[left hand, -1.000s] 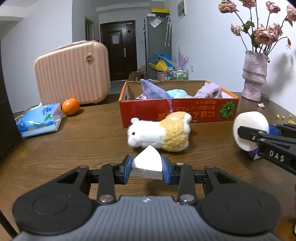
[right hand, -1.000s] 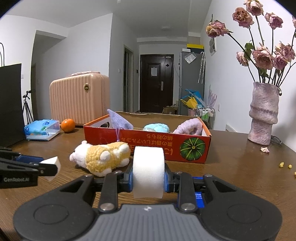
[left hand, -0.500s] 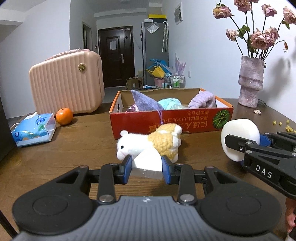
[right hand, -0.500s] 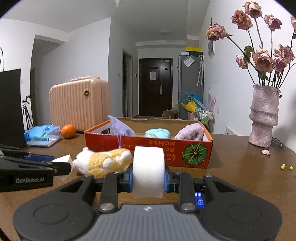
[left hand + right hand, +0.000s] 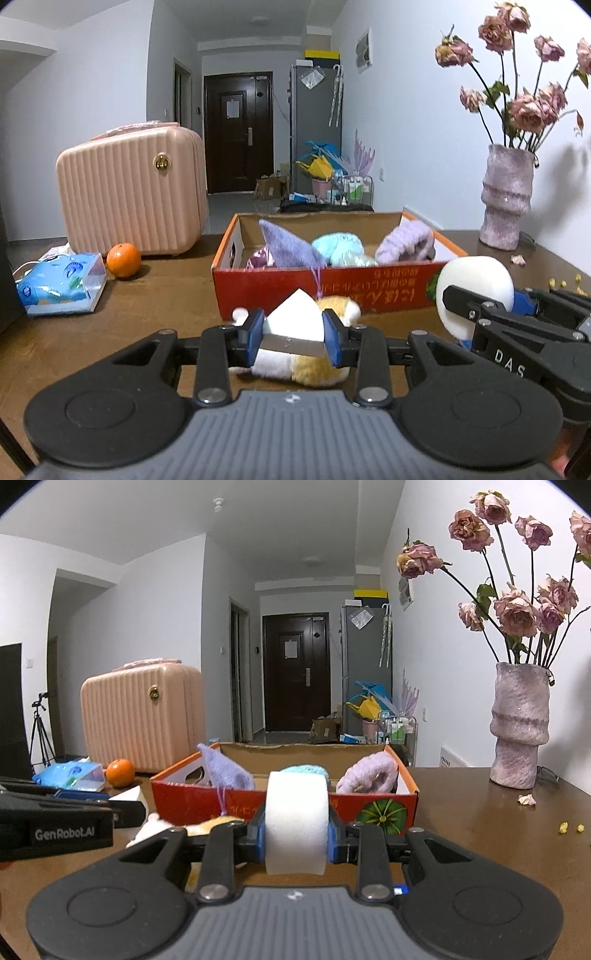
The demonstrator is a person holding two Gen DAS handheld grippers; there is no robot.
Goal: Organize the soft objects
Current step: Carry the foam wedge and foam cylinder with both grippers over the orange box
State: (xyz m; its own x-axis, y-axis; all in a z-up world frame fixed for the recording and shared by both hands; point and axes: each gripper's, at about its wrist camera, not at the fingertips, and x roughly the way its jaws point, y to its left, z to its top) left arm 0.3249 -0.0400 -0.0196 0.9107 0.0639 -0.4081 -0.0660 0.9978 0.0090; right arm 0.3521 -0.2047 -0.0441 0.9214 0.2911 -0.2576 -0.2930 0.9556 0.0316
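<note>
My left gripper (image 5: 293, 341) is shut on a white foam wedge (image 5: 291, 323) and hangs above a white-and-yellow plush hamster (image 5: 295, 365) lying on the table. In front of the hamster stands a red cardboard box (image 5: 332, 291) with purple and teal soft items inside. My right gripper (image 5: 296, 836) is shut on a white foam cylinder (image 5: 296, 821). From the left wrist view that white foam cylinder (image 5: 474, 291) shows at the right, beside the box's front corner. The red cardboard box (image 5: 369, 806) lies just beyond the right gripper.
A pink suitcase (image 5: 129, 192), an orange (image 5: 123, 259) and a blue tissue pack (image 5: 61, 282) sit at the table's left. A purple vase (image 5: 508, 199) of dried roses stands at the back right, with petals and yellow crumbs (image 5: 570, 827) nearby. A black panel (image 5: 11, 709) stands at far left.
My left gripper has risen and moved forward with the wedge, so the hamster now lies under its jaws. The box looks closer in both views. The right gripper still grips the cylinder.
</note>
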